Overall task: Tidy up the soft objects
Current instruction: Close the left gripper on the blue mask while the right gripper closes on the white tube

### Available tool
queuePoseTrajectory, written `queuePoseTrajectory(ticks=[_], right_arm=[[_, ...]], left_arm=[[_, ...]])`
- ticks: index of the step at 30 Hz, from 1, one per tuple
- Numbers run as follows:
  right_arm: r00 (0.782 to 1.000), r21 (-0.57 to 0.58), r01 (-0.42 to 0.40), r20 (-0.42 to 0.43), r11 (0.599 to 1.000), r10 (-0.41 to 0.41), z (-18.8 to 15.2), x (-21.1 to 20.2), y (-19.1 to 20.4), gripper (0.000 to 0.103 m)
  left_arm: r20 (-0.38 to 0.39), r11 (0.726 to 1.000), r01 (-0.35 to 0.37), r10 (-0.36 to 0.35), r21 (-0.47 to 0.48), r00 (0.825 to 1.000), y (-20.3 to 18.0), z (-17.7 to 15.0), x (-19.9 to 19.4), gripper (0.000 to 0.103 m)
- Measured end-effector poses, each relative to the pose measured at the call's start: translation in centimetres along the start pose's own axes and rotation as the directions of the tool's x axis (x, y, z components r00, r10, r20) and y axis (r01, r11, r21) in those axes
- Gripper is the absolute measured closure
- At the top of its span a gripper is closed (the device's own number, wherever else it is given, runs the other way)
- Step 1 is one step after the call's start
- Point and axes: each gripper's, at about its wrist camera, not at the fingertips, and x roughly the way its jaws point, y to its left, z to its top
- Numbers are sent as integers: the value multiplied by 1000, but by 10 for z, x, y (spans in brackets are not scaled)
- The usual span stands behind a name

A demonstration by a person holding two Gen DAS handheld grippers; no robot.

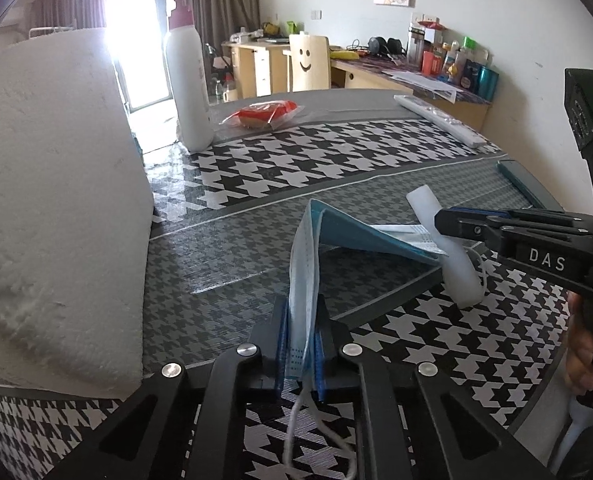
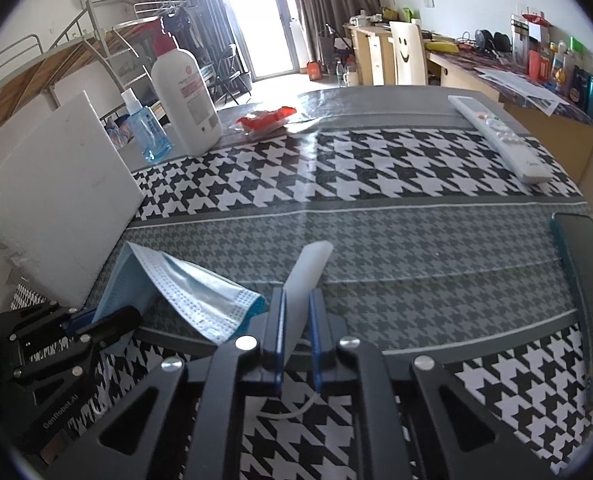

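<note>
A blue surgical face mask (image 1: pixel 308 264) is folded and held just above the houndstooth tablecloth (image 1: pixel 280 160). My left gripper (image 1: pixel 302 340) is shut on one end of the mask, its ear loop hanging below. My right gripper (image 2: pixel 296 320) is shut on a white translucent strip (image 2: pixel 308 276) at the mask's (image 2: pixel 200 292) other end. In the left wrist view the right gripper (image 1: pixel 440 224) comes in from the right and pinches that strip (image 1: pixel 452 256). The left gripper (image 2: pixel 80 324) shows at the lower left of the right wrist view.
A large white foam block (image 1: pixel 52 208) stands at the left. At the back are a white pump bottle (image 1: pixel 188 76), a red snack packet (image 1: pixel 262 114), a blue spray bottle (image 2: pixel 146 128) and a white remote (image 2: pixel 500 136). A dark teal phone (image 2: pixel 588 292) lies at the right edge.
</note>
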Motion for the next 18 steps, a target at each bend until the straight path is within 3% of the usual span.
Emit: queuePoseTrajectory(ticks=[8,13,18], right_arm=[[998,16,51,38,999,-51,6,-11,-15,91],[995,14,95,18,995,-95,7,-6,-20,91],[996,52,83,6,995,-84,4,-7,-23,90]], left_arm=[[24,1000,-25,25,-6,999,5,-2,-8,93],[20,999,-35,35,-12,999,6,-3,-9,93],[18,999,-33,34,-16,999,5,-2,-8,93]])
